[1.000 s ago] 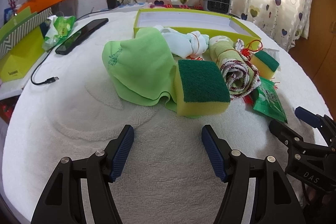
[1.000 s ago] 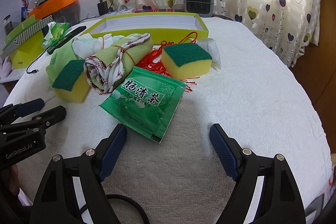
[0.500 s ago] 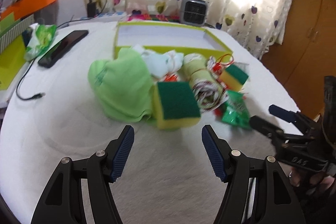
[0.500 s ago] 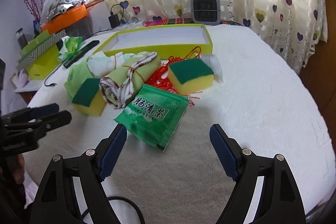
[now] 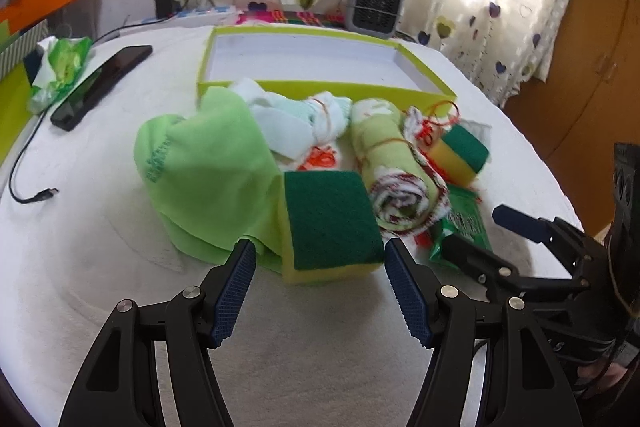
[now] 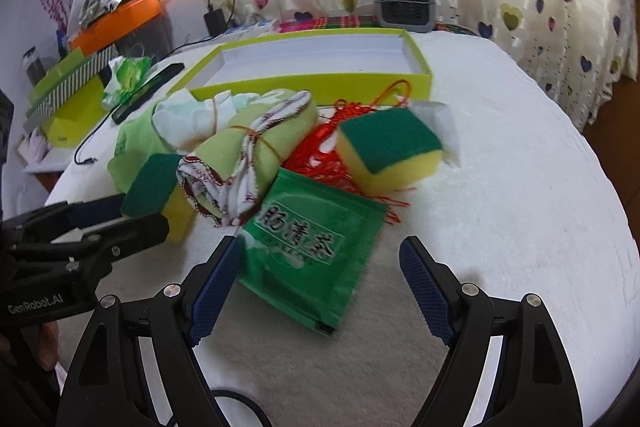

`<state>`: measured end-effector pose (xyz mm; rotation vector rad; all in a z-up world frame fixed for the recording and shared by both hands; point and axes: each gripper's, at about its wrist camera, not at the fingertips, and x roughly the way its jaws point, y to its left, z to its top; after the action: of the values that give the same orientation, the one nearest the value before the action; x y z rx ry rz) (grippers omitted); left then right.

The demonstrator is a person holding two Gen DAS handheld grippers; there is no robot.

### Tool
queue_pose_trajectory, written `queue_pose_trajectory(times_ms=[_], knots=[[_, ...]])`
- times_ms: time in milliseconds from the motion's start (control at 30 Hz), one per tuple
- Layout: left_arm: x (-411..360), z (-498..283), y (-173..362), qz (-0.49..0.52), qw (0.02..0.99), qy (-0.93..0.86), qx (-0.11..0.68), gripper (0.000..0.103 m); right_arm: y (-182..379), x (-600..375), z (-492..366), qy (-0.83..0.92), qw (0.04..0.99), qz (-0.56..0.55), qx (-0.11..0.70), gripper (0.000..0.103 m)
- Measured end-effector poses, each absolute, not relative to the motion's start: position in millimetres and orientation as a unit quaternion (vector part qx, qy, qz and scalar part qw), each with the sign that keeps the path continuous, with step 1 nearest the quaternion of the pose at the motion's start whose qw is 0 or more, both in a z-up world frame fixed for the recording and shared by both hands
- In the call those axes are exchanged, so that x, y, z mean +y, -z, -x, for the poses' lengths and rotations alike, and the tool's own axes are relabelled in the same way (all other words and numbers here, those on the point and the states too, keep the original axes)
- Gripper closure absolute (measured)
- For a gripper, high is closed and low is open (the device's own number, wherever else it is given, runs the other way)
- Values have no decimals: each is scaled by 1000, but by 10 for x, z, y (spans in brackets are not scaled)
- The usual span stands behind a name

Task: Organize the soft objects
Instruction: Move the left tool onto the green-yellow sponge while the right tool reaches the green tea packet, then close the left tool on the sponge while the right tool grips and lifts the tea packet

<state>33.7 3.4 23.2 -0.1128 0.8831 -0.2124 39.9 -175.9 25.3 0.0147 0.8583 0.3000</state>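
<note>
right, the left claw gaped wide just short of the near sponge, while the right claw hung spread over the green packet; behind them sat the rolled towel, then the lime box.

Black-framed left gripper and right gripper wear ribbed blue pads (silver screws, "GenRobot.AI" lettering).

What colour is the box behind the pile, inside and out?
The box is lime green outside with a white inside, clearest in the right wrist view.
</note>
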Motion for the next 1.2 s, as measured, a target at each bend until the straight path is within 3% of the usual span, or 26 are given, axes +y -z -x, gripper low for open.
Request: queue_pose_trajectory(times_ms=[433,633,1133,1200], knots=[[89,-442,-161,68,888,110,441,37,-187,-1820,-477,-122,895,-15,429,24],[75,-458,-150,73,888,119,439,50,-197,-1900,-449,-118,900,-29,419,37],[127,-408,-148,92,891,126,427,55,-200,-2109,-373,-106,908,-67,401,75],[135,-398,-150,93,891,125,426,55,-205,-2143,-349,-106,909,-73,398,86]])
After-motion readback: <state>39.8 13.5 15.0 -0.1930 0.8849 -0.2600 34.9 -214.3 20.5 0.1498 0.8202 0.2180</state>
